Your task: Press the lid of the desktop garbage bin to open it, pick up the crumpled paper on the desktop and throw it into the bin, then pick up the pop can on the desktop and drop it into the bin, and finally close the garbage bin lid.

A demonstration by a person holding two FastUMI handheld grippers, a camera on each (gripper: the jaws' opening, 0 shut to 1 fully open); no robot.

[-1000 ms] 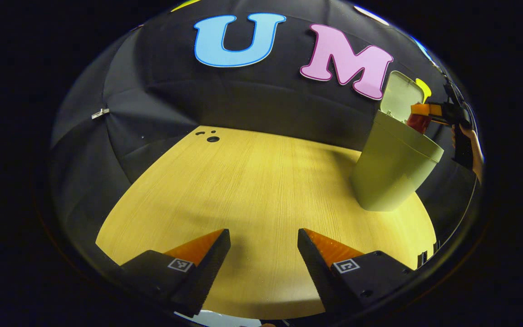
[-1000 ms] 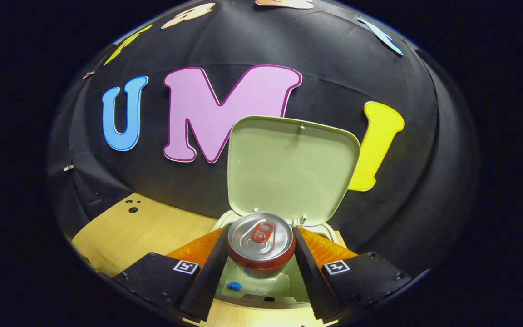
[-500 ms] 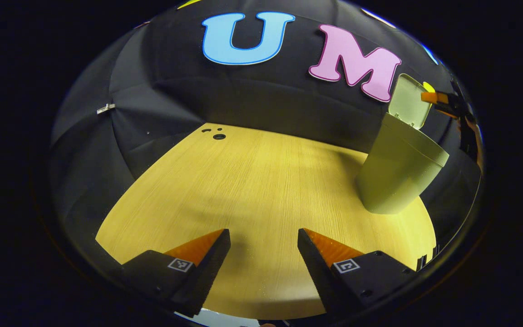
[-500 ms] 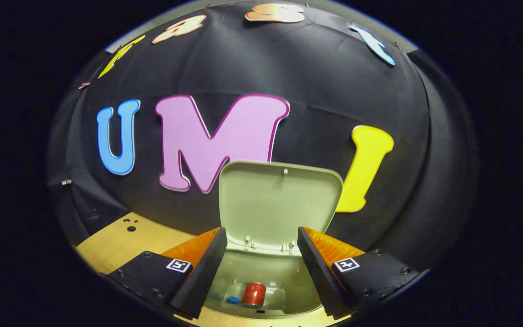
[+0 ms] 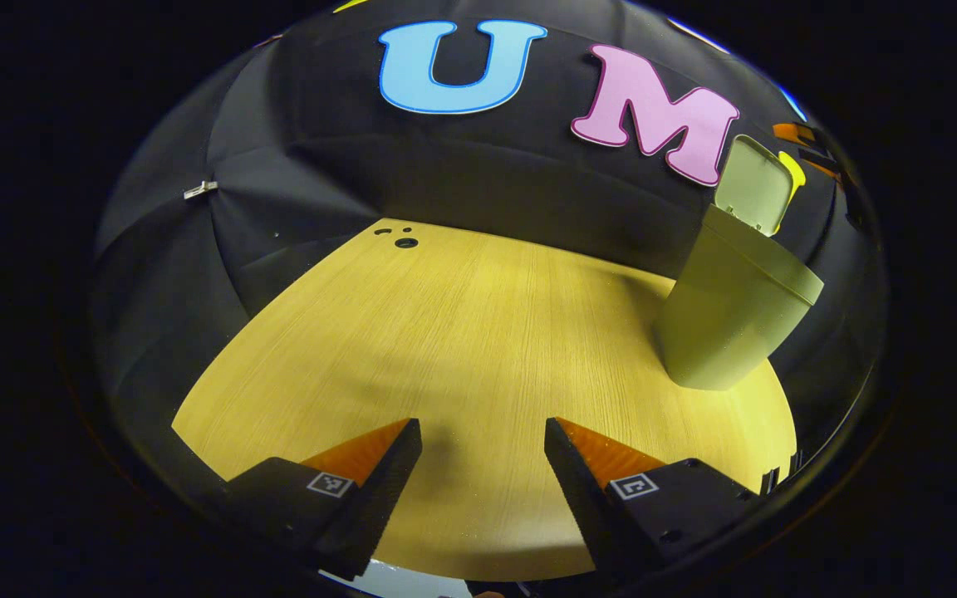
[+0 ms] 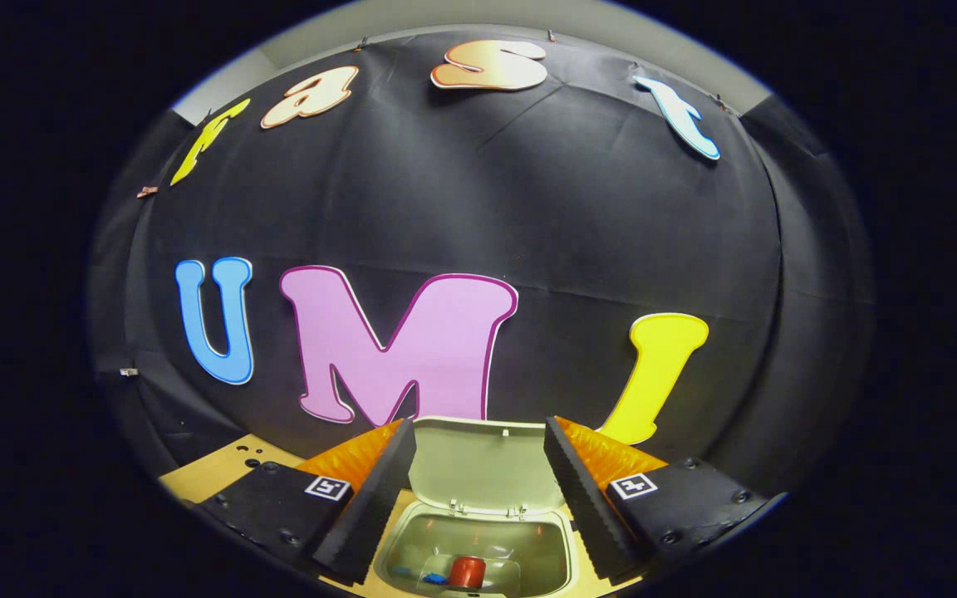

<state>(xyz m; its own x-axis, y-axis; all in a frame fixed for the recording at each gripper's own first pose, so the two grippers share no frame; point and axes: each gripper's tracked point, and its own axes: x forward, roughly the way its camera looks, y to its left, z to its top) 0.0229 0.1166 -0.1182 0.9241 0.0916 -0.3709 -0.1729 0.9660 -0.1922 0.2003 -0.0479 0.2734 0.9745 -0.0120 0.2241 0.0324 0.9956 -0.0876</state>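
1. Right gripper (image 6: 478, 507) sat above the bin (image 6: 478, 556) with its fingers apart and nothing between them. The open mouth lay directly below and ahead of the fingertips.
2. Pop can (image 6: 467, 571) lay on the bin floor, seen down between the fingers. A small blue scrap lay just beside it. Crumpled paper could not be made out.
3. Lid (image 6: 478, 465) stood raised on its hinge at the far side of the mouth, ahead of the right gripper and between its fingers.
4. Left gripper (image 5: 483, 465) hovered low over the wooden surface (image 5: 462, 332), fingers apart and empty. In its view the bin (image 5: 728, 316) stood well off to the right, lid (image 5: 754, 184) up.
5. Judgement: both drops look done; closing the lid is what remains.
6. To do it well: bring the right gripper over the top edge of the lid to its far face, push it forward and down along the hinge arc, then press until it latches. Press vertically, since a light bin could slide or tip.
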